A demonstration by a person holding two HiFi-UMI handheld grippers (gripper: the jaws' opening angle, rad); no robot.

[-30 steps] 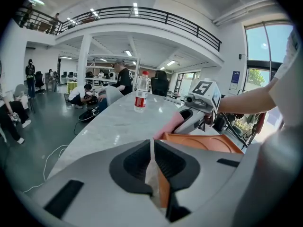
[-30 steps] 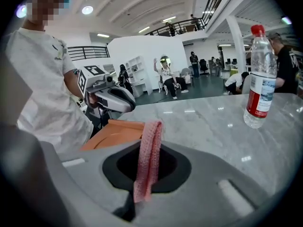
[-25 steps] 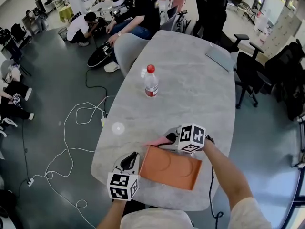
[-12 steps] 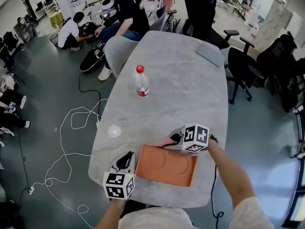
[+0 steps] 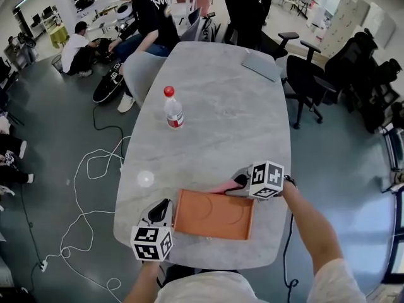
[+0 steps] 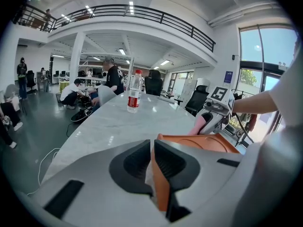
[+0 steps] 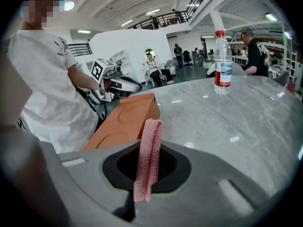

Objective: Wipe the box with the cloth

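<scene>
An orange box (image 5: 213, 214) lies flat near the table's front edge, with two round recesses in its top. My left gripper (image 5: 161, 212) is shut on the box's left edge; the orange wall (image 6: 158, 174) sits clamped between the jaws. My right gripper (image 5: 237, 183) is shut on a pink cloth (image 5: 222, 187), which hangs at the box's far right corner. In the right gripper view the cloth (image 7: 147, 155) stands as a folded strip between the jaws, just short of the box (image 7: 124, 122).
A water bottle (image 5: 172, 113) with a red cap stands mid-table, and a grey laptop (image 5: 261, 66) lies at the far end. A grey chair (image 5: 140, 72) is at the table's left side, black chairs (image 5: 304, 74) at its right. People sit beyond; white cables (image 5: 95, 169) trail on the floor.
The head view has shifted, so the table sits lower and more central. Both grippers keep their holds; the cloth stays at the box's far right corner.
</scene>
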